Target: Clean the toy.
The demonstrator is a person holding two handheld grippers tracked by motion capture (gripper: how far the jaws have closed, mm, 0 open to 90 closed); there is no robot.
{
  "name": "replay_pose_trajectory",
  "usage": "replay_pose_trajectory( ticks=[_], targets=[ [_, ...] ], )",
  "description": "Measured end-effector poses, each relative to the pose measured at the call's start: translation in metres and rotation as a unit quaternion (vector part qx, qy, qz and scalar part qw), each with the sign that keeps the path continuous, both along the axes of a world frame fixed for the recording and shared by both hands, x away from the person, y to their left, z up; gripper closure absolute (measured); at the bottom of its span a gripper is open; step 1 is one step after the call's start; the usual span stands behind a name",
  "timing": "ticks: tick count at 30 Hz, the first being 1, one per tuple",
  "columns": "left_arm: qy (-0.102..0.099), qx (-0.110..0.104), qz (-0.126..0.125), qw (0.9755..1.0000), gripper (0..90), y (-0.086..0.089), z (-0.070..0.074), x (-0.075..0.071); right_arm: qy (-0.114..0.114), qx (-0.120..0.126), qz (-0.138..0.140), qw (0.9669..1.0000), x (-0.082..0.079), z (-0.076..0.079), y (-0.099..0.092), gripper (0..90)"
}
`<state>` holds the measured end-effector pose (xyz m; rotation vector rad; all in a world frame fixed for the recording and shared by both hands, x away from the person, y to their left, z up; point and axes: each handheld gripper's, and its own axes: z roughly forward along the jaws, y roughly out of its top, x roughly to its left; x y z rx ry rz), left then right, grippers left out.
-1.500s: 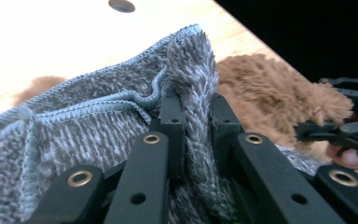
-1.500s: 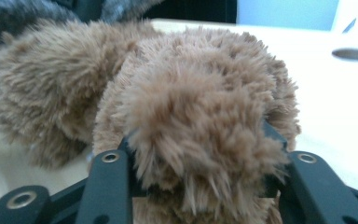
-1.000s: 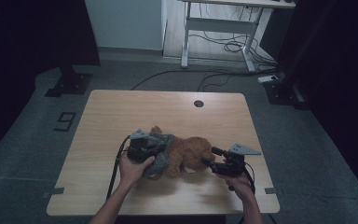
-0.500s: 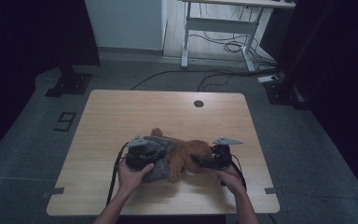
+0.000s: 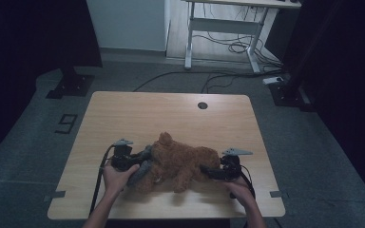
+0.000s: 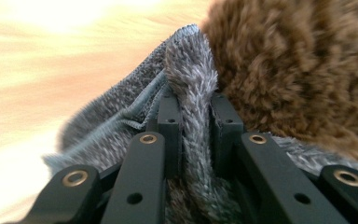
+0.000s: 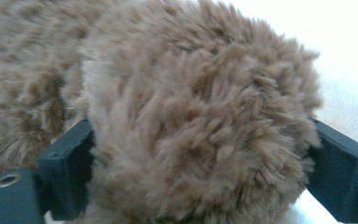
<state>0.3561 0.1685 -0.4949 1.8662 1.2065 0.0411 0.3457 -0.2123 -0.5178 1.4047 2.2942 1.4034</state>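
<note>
One brown teddy bear [image 5: 183, 164] is being kept lying near the front edge of the table [image 5: 171, 111] in the high view, with one grey cloth [image 5: 142, 168] at its head end and two grippers, left gripper [image 5: 140, 159] and right gripper [image 5: 209, 171], at either end. In the left gripper view, a fold of cloth [image 6: 191, 93] is being pinched tight, bear [image 6: 298, 70] just beside. In the right gripper view, jaws that have just been opening are being held spread around a furry limb [image 7: 200, 121].

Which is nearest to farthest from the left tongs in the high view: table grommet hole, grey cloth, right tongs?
1. grey cloth: pinched in the left tongs, beside the teddy bear.
2. right tongs: across the bear, at its right end.
3. grommet hole: near the table's far edge.
</note>
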Motion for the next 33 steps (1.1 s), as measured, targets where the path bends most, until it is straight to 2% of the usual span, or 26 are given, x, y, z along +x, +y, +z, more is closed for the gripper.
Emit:
replay_pose_trajectory(
  ticks=[4,5,8,11,12,14,16,17,18,21,23,24,26,28,31,33],
  targets=[
    [0.005,-0.038,-0.014,0.9992,77.9,-0.010,0.003,0.003,0.001,0.014,0.024,0.9996,-0.002,-0.004,-0.004,16.9],
    [0.006,-0.041,-0.017,0.9990,78.2,-0.012,0.004,0.003,-0.005,0.016,0.030,0.9994,-0.002,-0.004,-0.004,20.9],
    [-0.001,-0.044,-0.010,0.9990,79.0,-0.017,0.008,0.004,-0.047,0.016,0.043,0.9978,-0.008,-0.002,-0.001,33.5],
    [-0.014,-0.064,0.002,0.9978,79.4,-0.015,0.013,0.009,-0.096,0.006,0.036,0.9947,-0.011,0.001,0.004,37.4],
    [-0.019,-0.065,0.004,0.9977,79.5,-0.015,0.015,0.011,-0.115,-0.001,0.029,0.9929,-0.011,0.002,0.007,37.4],
    [-0.034,-0.051,0.010,0.9980,79.5,-0.017,0.021,0.018,-0.156,-0.022,0.010,0.9874,-0.009,0.003,0.014,37.1],
    [-0.049,-0.037,0.022,0.9979,79.3,-0.018,0.023,0.026,-0.180,-0.040,-0.010,0.9828,-0.003,0.002,0.019,34.7],
    [-0.047,-0.040,0.028,0.9977,79.1,-0.017,0.023,0.029,-0.182,-0.045,-0.016,0.9822,0.001,0.000,0.021,32.9],
    [-0.046,-0.044,0.032,0.9975,78.8,-0.014,0.022,0.031,-0.177,-0.046,-0.019,0.9829,0.004,-0.002,0.021,31.1],
    [-0.050,-0.066,0.038,0.9959,78.0,-0.004,0.027,0.028,-0.161,-0.027,-0.012,0.9865,0.007,-0.005,0.015,26.4],
    [-0.066,-0.085,0.039,0.9934,77.7,0.002,0.038,0.021,-0.154,-0.021,-0.004,0.9878,0.005,-0.006,0.011,24.2],
    [-0.079,-0.087,0.038,0.9924,77.7,0.002,0.045,0.016,-0.152,-0.020,-0.001,0.9882,0.004,-0.006,0.010,23.6],
    [-0.103,-0.078,0.025,0.9913,77.6,-0.004,0.062,0.007,-0.146,-0.019,-0.002,0.9891,0.003,-0.007,0.010,21.0],
    [-0.128,-0.063,0.009,0.9898,77.5,-0.018,0.077,-0.001,-0.145,-0.021,-0.003,0.9892,0.001,-0.006,0.011,20.2],
    [-0.161,-0.027,-0.013,0.9865,77.4,-0.047,0.093,-0.008,-0.146,-0.017,-0.007,0.9892,-0.001,-0.007,0.013,19.8],
    [-0.174,-0.012,-0.029,0.9843,77.2,-0.068,0.099,-0.007,-0.144,-0.015,-0.010,0.9895,-0.003,-0.008,0.012,19.7]
  ],
)
